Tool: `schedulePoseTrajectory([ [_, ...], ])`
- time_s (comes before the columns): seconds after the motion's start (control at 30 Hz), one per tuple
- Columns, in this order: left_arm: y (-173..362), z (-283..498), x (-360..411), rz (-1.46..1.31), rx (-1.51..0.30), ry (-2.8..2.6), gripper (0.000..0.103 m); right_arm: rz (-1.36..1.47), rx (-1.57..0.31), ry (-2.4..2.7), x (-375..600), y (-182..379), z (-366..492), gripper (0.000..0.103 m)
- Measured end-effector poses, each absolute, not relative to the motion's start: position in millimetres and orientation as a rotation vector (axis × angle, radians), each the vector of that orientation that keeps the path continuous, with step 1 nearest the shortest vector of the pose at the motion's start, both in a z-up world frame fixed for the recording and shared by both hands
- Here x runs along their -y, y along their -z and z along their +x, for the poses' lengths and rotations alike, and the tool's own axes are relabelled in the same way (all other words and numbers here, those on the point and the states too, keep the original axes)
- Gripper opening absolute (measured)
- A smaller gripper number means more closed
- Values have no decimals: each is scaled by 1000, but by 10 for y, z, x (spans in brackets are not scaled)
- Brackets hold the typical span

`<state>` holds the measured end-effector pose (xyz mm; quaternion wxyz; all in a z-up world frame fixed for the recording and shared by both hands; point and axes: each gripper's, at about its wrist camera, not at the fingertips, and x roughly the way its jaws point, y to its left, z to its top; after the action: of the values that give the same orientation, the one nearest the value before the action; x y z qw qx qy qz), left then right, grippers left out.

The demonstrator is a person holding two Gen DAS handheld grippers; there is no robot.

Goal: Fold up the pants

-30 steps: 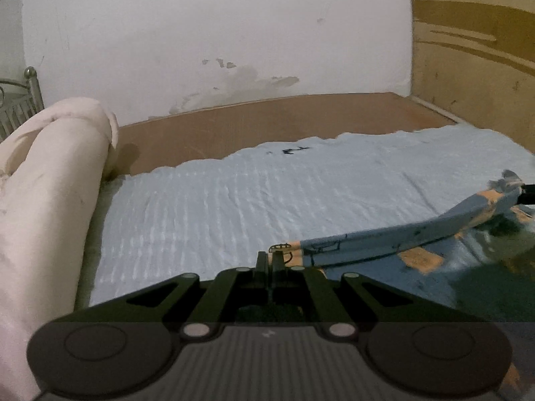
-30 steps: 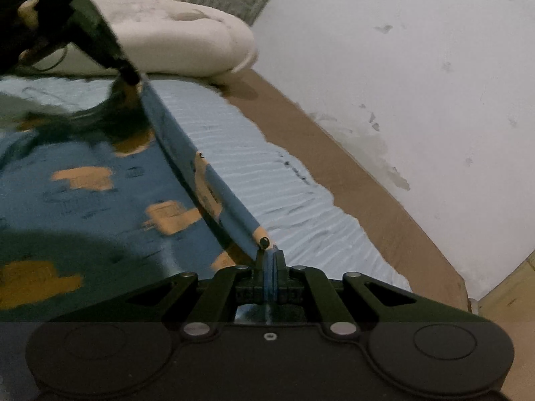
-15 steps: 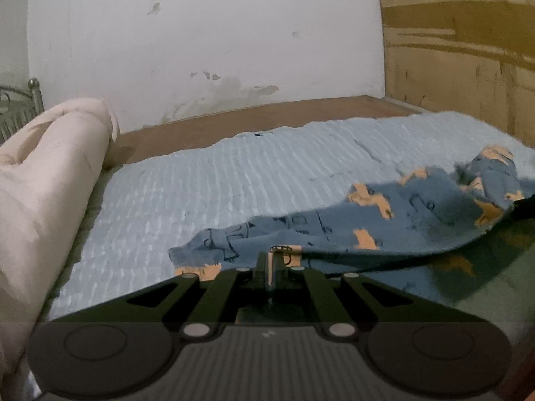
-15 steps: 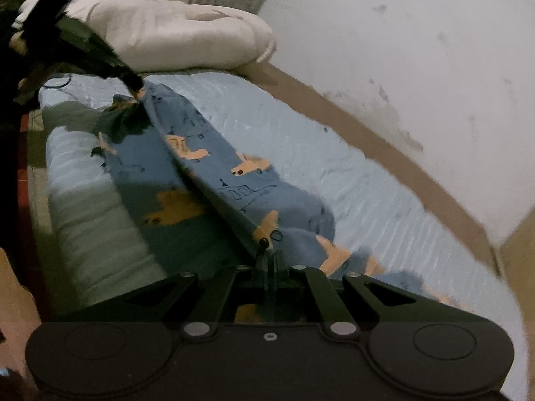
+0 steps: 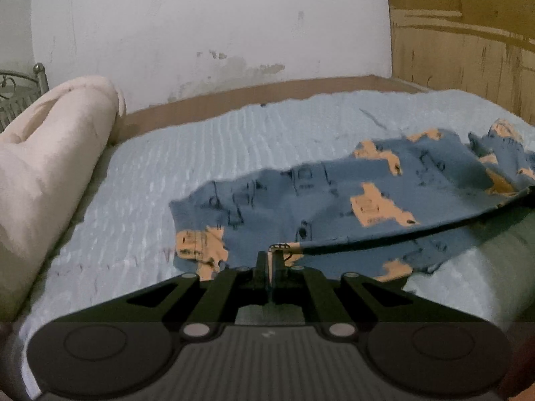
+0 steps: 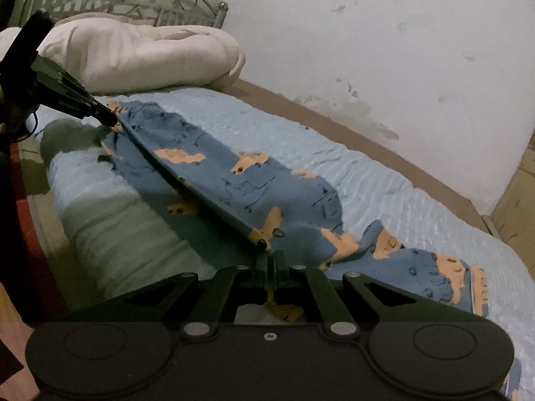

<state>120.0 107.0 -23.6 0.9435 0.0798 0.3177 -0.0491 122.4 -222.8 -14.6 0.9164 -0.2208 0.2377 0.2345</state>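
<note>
Both our left gripper [image 5: 270, 255] and right gripper [image 6: 270, 256] stand clamped tight on the blue orange-patterned cotton pants [image 6: 240, 180], its edge stretched between them over the pale blue ribbed bedsheet [image 5: 200, 153].

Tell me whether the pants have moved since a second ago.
Yes. The pants, then stretched taut above the blue bedsheet, now drape down across it, spreading toward the wall.

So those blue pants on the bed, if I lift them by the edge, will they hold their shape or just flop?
Probably flop. The pants sag between the left gripper and the right gripper, taut only along the pinched edge. The rest lies rumpled on the bedsheet, so the cloth looks thin, soft and likely light. It should drag and bunch rather than slide flat.
</note>
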Motion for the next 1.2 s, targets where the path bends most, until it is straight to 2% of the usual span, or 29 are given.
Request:
schedulePoseTrajectory([
  [0.2,287,1185,-1092,111,-671,108,2,-468,-504,-485,2228,279,1212,1],
  [0.3,271,1138,-1101,58,-670,97,18,-443,-502,-487,2246,273,1215,7],
  [0.33,261,1121,-1088,44,-671,95,33,-428,-501,-485,2266,268,1213,11],
  [0.37,246,1096,-1068,28,-667,90,53,-414,-497,-483,2289,257,1206,21],
  [0.4,225,1059,-1033,11,-657,85,61,-399,-495,-481,2318,243,1201,37],
  [0.43,205,1033,-987,0,-646,84,73,-379,-490,-476,2363,219,1185,46],
  [0.47,190,1007,-921,-11,-634,86,79,-352,-483,-472,2423,193,1168,61],
  [0.5,182,995,-855,-19,-629,89,83,-324,-477,-472,2495,163,1154,69],
  [0.53,179,993,-771,-28,-624,95,91,-294,-472,-472,2574,135,1138,73],
  [0.57,179,995,-683,-36,-618,104,95,-269,-470,-470,2653,112,1128,82],
  [0.6,176,1002,-566,-42,-611,123,96,-246,-470,-463,2734,89,1118,89],
  [0.7,173,1043,-201,-43,-597,194,102,-193,-463,-415,3032,33,1107,101],
  [0.93,138,1179,748,49,-556,395,102,-101,-468,-226,3997,-176,1325,102],
  [1.03,138,1221,1110,92,-542,474,102,20,-545,-173,4492,-236,1625,102],
  [1.07,137,1234,1221,103,-542,497,102,81,-588,-167,4650,-222,1727,99],
  [1.1,145,1244,1350,118,-544,515,102,161,-632,-166,4818,-206,1854,91],
  [1.2,168,1265,1578,142,-552,538,100,387,-723,-185,5232,-105,2177,74],
])
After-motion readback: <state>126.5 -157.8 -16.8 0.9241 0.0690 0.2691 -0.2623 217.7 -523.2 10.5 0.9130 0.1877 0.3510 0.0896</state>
